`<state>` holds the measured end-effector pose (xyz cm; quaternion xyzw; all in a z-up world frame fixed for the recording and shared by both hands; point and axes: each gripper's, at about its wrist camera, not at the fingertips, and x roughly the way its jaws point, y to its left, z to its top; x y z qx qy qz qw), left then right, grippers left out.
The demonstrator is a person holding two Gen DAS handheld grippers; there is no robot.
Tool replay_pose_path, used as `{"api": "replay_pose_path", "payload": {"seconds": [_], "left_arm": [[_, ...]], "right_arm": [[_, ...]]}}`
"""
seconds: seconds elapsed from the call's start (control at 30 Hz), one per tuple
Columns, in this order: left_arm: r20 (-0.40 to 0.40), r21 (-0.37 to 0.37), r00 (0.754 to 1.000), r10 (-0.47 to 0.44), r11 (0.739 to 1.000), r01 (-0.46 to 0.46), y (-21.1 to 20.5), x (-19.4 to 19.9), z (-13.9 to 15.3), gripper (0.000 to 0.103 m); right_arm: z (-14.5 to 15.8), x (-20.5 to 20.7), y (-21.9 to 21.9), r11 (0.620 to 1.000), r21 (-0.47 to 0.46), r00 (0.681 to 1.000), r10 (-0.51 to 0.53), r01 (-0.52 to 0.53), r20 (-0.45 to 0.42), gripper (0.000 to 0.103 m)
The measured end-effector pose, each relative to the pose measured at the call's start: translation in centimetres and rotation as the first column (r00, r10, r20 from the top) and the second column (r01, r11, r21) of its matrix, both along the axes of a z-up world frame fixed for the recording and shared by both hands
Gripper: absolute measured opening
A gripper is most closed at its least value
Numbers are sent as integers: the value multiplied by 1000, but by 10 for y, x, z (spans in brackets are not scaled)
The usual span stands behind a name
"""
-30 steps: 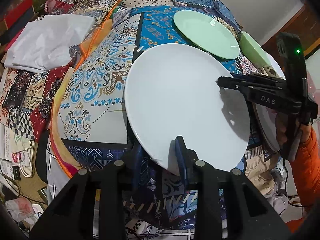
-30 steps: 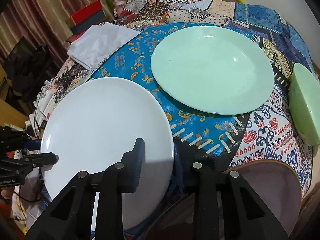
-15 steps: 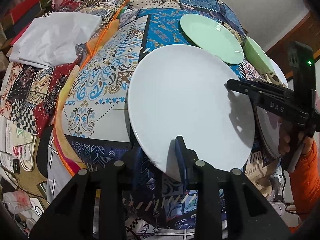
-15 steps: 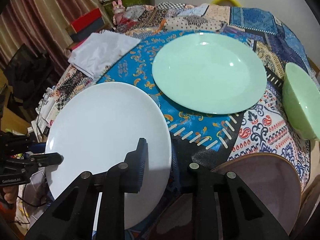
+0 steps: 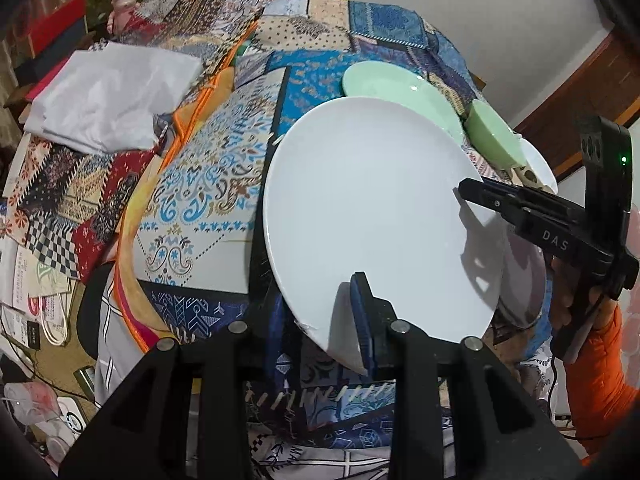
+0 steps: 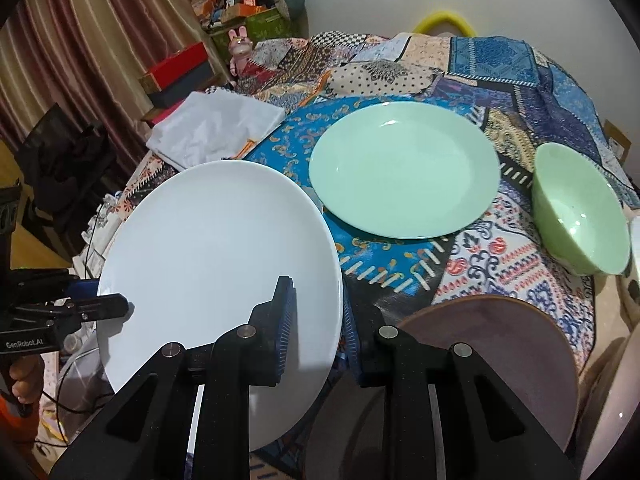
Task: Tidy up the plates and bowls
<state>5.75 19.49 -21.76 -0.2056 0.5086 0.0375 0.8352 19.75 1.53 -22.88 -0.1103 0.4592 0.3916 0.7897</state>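
A large white plate [image 5: 372, 208] [image 6: 216, 256] hangs slightly tilted above the patchwork tablecloth, gripped from two sides. My left gripper [image 5: 320, 312] is shut on its near rim, one pad above and one below. My right gripper [image 6: 320, 308] is shut on the opposite rim and shows in the left wrist view as black fingers [image 5: 480, 196] over the plate's right edge. Beyond lie a mint green plate [image 6: 404, 168] [image 5: 400, 88] and a green bowl [image 6: 580, 212] [image 5: 492, 136]. A mauve plate [image 6: 500, 352] sits below my right gripper.
A folded white cloth [image 5: 112, 96] [image 6: 216, 132] lies at the table's far left. A white bowl [image 5: 540, 164] peeks out behind the green bowl. Boxes, bags and cables crowd the floor to the left of the table. An orange sleeve [image 5: 596, 380] holds the right gripper.
Both grippers have risen with the white plate between them, so it now stands higher above the cloth. The right gripper's pads have closed a little tighter on the rim.
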Motion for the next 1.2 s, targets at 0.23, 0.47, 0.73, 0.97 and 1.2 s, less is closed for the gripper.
{"api": "replay_pose_path", "payload": {"seconds": [0.23, 0.47, 0.73, 0.97, 1.2], "left_arm": [[31, 10, 999, -34, 999, 33, -16, 4, 14, 32], [58, 19, 996, -72, 997, 71, -37, 12, 26, 32], [82, 14, 990, -114, 994, 113, -61, 24, 34, 32], [93, 6, 982, -163, 987, 163, -85, 37, 36, 32], [84, 2, 975, -203, 979, 204, -106, 50, 32, 32]], "right_arm": [[10, -2, -21, 999, 19, 999, -44, 44, 15, 22], [19, -5, -44, 996, 33, 996, -89, 89, 27, 22], [27, -6, -76, 988, 54, 988, -148, 146, 39, 22], [28, -6, -104, 979, 48, 979, -199, 196, 48, 22], [28, -8, -128, 970, 42, 970, -239, 238, 46, 22]]}}
